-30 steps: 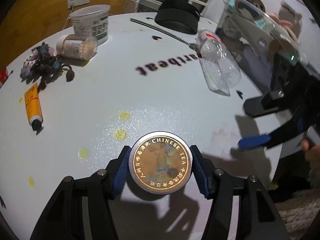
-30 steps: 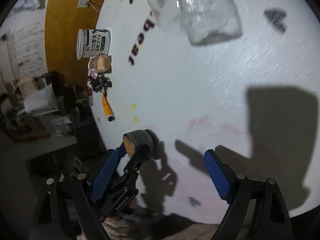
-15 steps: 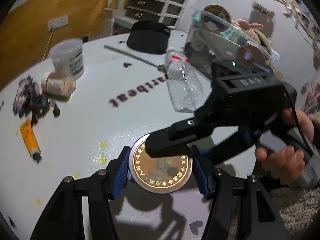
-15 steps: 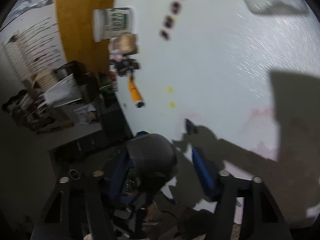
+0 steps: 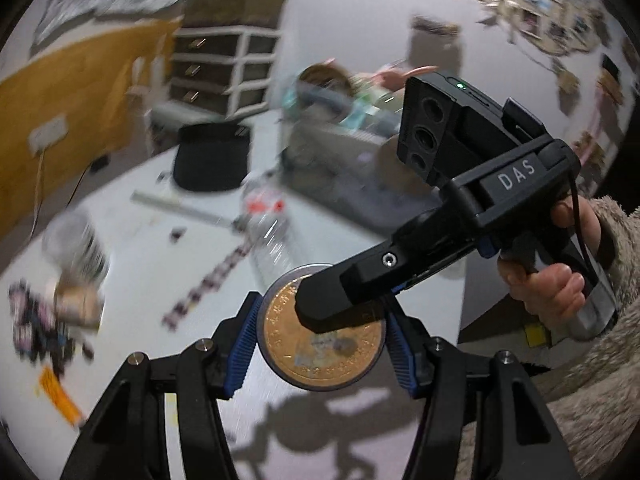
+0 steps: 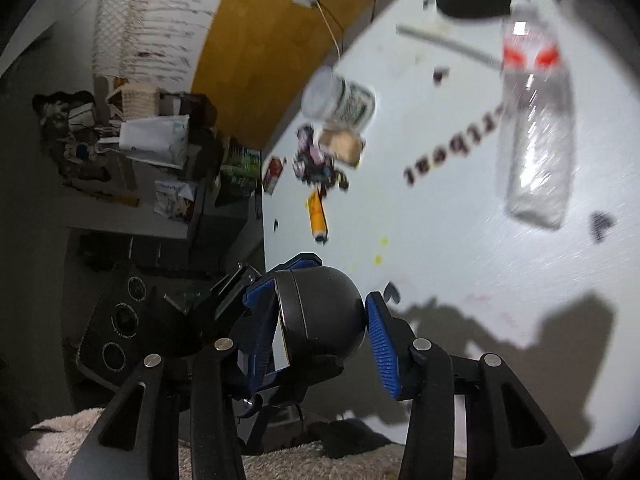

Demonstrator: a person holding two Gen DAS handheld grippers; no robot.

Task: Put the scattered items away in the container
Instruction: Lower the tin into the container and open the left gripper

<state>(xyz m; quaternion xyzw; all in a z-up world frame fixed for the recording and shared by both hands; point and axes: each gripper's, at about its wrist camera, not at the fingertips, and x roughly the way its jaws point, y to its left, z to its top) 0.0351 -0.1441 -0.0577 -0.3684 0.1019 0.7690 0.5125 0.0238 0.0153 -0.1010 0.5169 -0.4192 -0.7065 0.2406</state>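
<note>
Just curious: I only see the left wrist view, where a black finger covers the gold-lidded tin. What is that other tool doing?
Observer: The right gripper has its jaws astride the tin, a blue pad on each side. I cannot tell whether they press on it.
Operator: What is under the gold lid?
Observer: A dark, rounded body.
Operator: Is there anything beyond the table's near edge?
Observer: A cluttered grey desk stands beside the white table, with a white bag on it.
</note>
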